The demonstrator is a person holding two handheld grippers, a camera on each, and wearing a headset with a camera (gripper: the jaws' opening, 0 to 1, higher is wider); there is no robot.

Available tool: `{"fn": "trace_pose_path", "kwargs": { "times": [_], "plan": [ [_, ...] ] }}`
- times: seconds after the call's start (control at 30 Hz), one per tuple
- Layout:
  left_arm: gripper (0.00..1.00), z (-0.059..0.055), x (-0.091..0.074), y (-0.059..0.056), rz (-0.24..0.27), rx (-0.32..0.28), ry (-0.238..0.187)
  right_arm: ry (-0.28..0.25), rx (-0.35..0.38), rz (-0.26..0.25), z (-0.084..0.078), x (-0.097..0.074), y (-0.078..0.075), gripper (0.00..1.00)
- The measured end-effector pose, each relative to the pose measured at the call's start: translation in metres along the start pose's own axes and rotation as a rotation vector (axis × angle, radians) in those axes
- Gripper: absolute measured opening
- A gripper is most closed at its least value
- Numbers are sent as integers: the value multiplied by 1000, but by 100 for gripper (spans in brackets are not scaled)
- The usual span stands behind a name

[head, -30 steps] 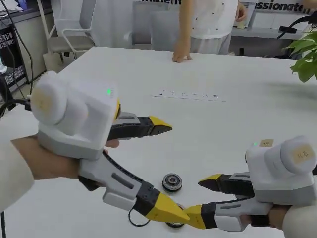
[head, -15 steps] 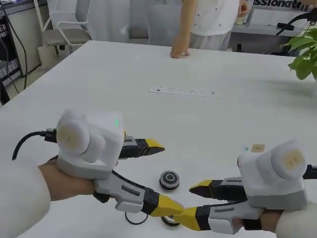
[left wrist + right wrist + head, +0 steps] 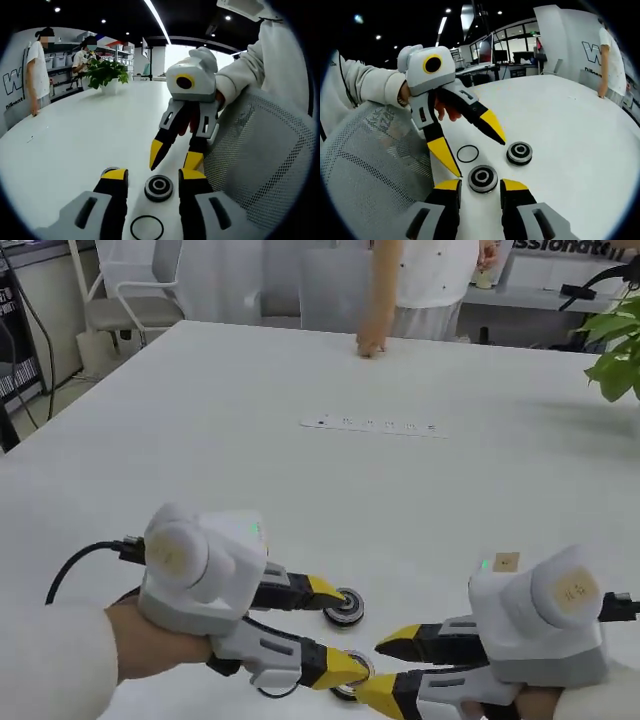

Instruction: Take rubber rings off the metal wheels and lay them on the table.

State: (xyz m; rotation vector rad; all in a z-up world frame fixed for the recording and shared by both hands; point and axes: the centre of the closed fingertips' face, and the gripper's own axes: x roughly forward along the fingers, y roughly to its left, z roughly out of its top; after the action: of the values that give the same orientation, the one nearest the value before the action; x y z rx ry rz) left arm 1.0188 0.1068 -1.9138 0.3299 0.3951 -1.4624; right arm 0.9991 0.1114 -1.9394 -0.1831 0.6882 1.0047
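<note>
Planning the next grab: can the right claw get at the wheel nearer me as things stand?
Probably yes: the nearer wheel lies just ahead of the open jaws of the right claw. A jaw tip of the left claw, close beside it, may crowd the grip.

- a white power strip (image 3: 372, 425) lies flat on the table (image 3: 200, 420), out toward its far edge;
- a person in a white top (image 3: 430, 275) stands at the far edge, touching the tabletop;
- a leafy green plant (image 3: 618, 350) hangs over the right edge;
- a pale chair (image 3: 125, 290) stands beyond the far left corner;
- a grey mesh chair back (image 3: 255, 150) sits just off the near edge
</note>
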Motion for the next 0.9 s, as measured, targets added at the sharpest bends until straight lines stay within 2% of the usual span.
{"fn": "trace_pose_path", "kwargs": {
  "times": [0.1,0.13,0.23,0.3,0.5,0.53,0.67,0.9],
  "plan": [
    [30,-5,4,-3,-5,13,19,18,-13,-10,-3,2,-1,28],
    [29,-6,5,-3,-5,11,20,16,-13,-25,-3,3,-3,28],
    [24,-7,8,-5,-2,2,15,38,-25,-26,-8,6,-4,28],
    [20,-11,10,-8,-12,24,30,49,-37,-31,-11,8,-5,27],
    [14,-24,14,-14,-29,34,73,64,-43,-33,-15,10,-5,25],
    [13,-23,14,-11,-22,47,61,63,-43,-28,-15,10,-4,24],
    [8,-25,15,-7,-2,39,70,56,-49,-24,-13,11,-4,23],
    [8,-26,15,-8,-5,39,67,54,-27,-19,-15,12,-5,20]
  ]
}}
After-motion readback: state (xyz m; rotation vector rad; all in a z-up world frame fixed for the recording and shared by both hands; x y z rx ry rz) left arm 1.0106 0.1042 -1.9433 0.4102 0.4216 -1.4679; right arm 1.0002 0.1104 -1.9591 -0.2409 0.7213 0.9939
